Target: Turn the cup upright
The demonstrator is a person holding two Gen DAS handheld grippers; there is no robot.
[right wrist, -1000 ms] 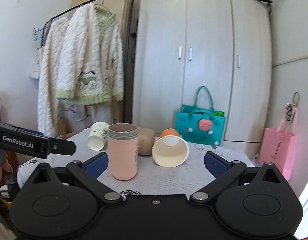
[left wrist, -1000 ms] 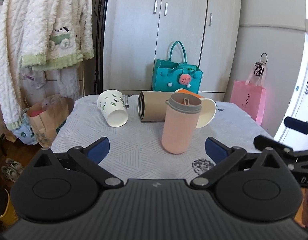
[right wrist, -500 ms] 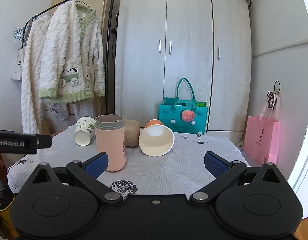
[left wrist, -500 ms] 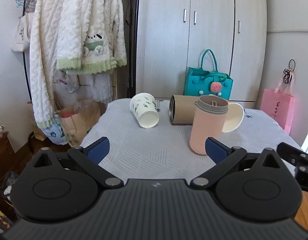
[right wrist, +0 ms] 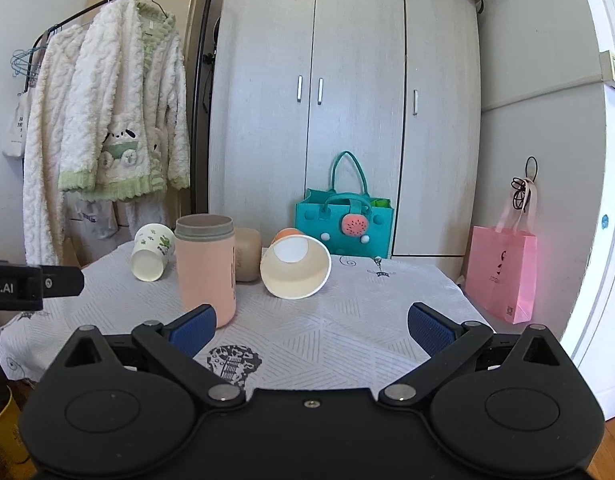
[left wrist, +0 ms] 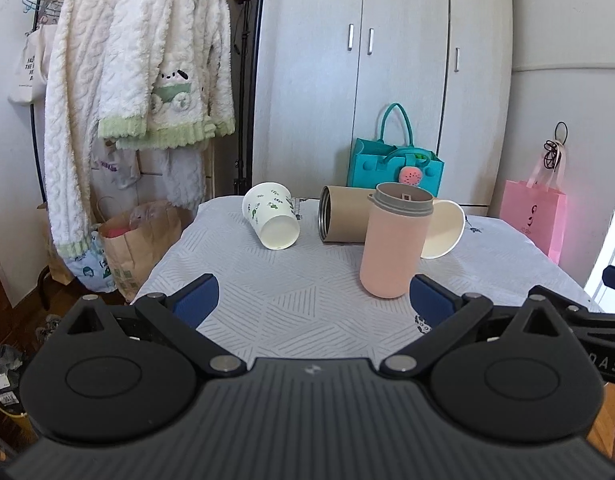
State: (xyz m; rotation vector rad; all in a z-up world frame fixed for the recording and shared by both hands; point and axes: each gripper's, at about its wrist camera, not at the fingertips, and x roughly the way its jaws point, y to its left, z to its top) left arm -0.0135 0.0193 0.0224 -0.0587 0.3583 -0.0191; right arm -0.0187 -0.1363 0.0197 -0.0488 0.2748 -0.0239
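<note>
A pink tumbler (left wrist: pixel 393 242) stands upright on the table; it also shows in the right wrist view (right wrist: pixel 205 266). Three cups lie on their sides behind it: a white leaf-print paper cup (left wrist: pixel 272 221) (right wrist: pixel 150 251), a tan cylinder cup (left wrist: pixel 343 219) (right wrist: pixel 248 254), and an orange paper cup (left wrist: pixel 443 233) (right wrist: pixel 296 265) with its mouth toward me. My left gripper (left wrist: pixel 312 298) is open and empty in front of the tumbler. My right gripper (right wrist: pixel 312 326) is open and empty, short of the orange cup.
The table (left wrist: pixel 291 300) has a white patterned cloth. A teal bag (left wrist: pixel 395 168) and a wardrobe (right wrist: pixel 347 100) stand behind it. A pink bag (right wrist: pixel 501 272) is at the right. Robes on a rack (left wrist: pixel 139 80) and a paper bag (left wrist: pixel 143 236) are at the left.
Both grippers have drawn back and risen from the table, so the cups look smaller and farther. The cups have not moved. Both grippers stay open.
</note>
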